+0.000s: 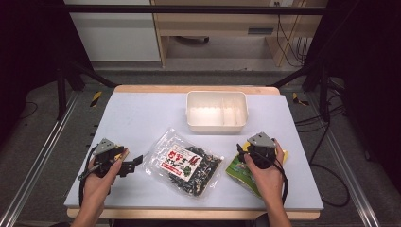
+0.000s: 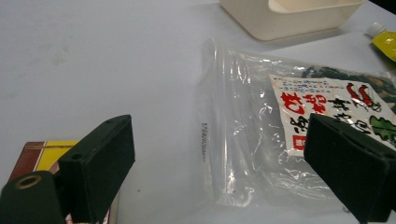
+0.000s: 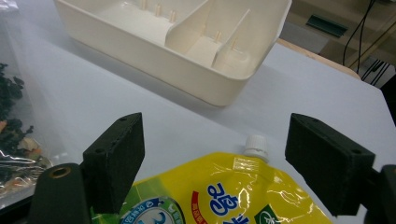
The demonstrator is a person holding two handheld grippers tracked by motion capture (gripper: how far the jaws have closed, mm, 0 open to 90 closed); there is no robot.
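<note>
White table (image 1: 142, 113) carries a cream divided bin (image 1: 216, 111) at its far middle. Clear bag of dark dried food (image 1: 185, 163) lies at centre front, flat. Yellow-green spouted pouch (image 3: 224, 196) lies flat at right front, white cap toward the bin. Right gripper (image 3: 212, 163) hovers just over the pouch, jaws wide, gripping nothing. Left gripper (image 2: 215, 168), also wide and empty, faces the bag's clear edge.

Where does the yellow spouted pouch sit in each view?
High view: yellow pouch lower right, under the right gripper.
Left gripper view: its corner and cap at the far right edge.
Right gripper view: bottom centre, between the open jaws.
Shared landmark: the white tray.
</note>
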